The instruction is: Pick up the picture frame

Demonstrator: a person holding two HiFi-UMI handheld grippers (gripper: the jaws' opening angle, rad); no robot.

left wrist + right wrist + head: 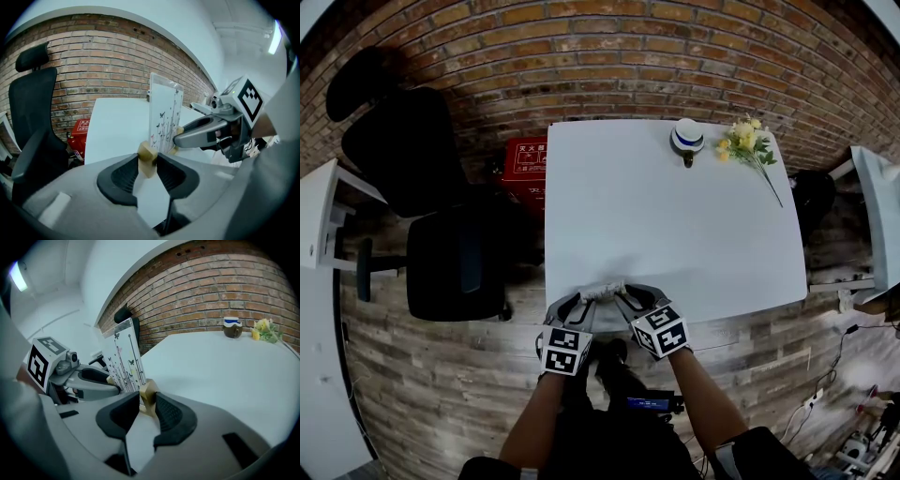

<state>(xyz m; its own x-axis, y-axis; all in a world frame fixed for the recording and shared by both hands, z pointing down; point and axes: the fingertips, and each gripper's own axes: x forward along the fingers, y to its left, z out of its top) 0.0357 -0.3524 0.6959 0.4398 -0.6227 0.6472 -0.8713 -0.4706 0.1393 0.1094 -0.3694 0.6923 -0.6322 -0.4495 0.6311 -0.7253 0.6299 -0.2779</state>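
Observation:
The picture frame [602,292] is a clear upright panel [164,117] printed with butterflies and stems, on two pale wooden feet. It stands at the near edge of the white table [675,216]. My left gripper [579,302] is shut on its left foot [147,158], the block pinched between the black pads. My right gripper [628,297] is shut on the other foot [148,397]. In each gripper view the other gripper's jaws reach the panel's far side: the right gripper [187,136] and the left gripper [101,380].
At the table's far edge stand a small white jar with a blue band [687,137] and a spray of yellow flowers [745,142]. A black office chair [441,216] and a red box [525,169] are left of the table, by the brick wall.

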